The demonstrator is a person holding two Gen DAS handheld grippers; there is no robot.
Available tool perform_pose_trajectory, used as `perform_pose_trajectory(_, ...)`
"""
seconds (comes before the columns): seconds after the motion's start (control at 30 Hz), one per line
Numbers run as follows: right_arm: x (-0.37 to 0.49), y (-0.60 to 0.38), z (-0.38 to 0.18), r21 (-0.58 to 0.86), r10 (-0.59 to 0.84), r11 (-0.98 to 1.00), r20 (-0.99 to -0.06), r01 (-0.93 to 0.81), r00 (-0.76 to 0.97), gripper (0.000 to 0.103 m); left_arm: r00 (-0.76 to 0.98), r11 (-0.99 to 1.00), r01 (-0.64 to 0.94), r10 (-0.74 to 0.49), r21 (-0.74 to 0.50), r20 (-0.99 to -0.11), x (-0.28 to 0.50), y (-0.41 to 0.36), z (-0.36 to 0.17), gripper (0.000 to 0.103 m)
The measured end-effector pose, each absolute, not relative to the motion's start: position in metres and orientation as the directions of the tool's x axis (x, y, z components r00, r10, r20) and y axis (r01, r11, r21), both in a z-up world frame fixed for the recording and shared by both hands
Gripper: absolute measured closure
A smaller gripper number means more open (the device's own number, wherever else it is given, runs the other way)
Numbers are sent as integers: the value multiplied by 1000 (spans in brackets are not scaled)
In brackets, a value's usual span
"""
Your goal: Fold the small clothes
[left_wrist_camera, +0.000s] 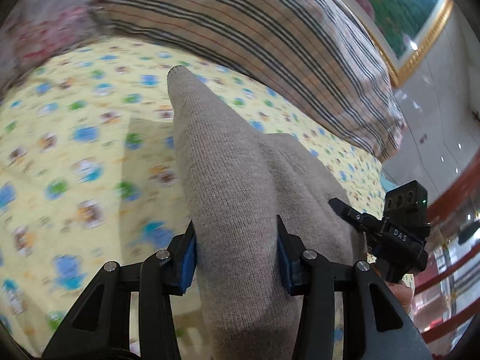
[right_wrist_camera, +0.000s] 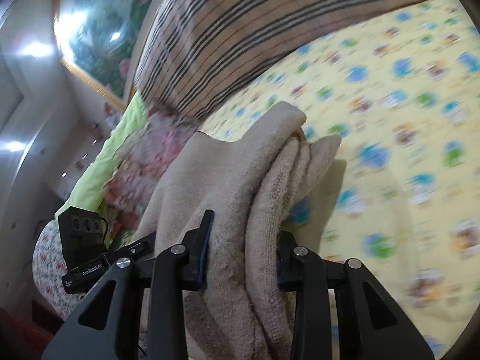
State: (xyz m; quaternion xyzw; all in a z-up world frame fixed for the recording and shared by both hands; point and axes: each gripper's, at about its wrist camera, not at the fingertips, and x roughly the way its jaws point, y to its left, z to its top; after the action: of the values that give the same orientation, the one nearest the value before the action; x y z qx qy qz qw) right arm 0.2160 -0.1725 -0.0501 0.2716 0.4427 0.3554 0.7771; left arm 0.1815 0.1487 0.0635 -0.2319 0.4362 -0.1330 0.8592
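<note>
A beige knitted garment (left_wrist_camera: 228, 186) is held up over a yellow patterned bed sheet (left_wrist_camera: 75, 156). My left gripper (left_wrist_camera: 237, 240) is shut on a thick fold of it, which sticks up forward between the fingers. In the right wrist view, my right gripper (right_wrist_camera: 243, 240) is shut on several bunched layers of the same beige garment (right_wrist_camera: 240, 174), fleecy side showing. The right gripper's body (left_wrist_camera: 390, 234) shows at the right edge of the left wrist view, touching the garment. The left gripper's body (right_wrist_camera: 87, 249) shows at the lower left of the right wrist view.
A large striped pillow (left_wrist_camera: 270, 30) lies along the back of the bed. A floral quilt (right_wrist_camera: 150, 156) and a green cover (right_wrist_camera: 99, 174) are bunched beside it. A gold-framed picture (left_wrist_camera: 405, 15) hangs on the wall. The bed's edge and floor lie to one side.
</note>
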Motion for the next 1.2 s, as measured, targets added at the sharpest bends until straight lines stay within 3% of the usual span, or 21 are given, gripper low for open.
perform_pose_trajectory(0.23, 206, -136, -81, 734, 793, 608, -543, -303, 276, 69, 543, 844, -46, -428, -534, -722, 156, 186, 26, 57)
perform_pose_trajectory(0.57, 214, -141, -109, 728, 765, 640, -578, -244, 283, 64, 565, 831, -69, -423, -551, -709, 151, 190, -7, 35)
perform_pose_trajectory(0.67, 217, -144, -111, 746, 774, 628, -571, -221, 274, 59, 557, 824, -79, -430, -560, -711, 150, 192, -8, 34)
perform_pose_trajectory(0.8, 209, -147, -98, 720, 749, 657, -591, -224, 300, 54, 552, 845, -92, -397, -526, -734, 142, 193, 1, 33)
perform_pose_trajectory(1.2, 150, -180, -35, 632, 684, 718, -565, -291, 461, 54, 563, 877, -108, -334, -467, -756, 92, 195, 32, 34)
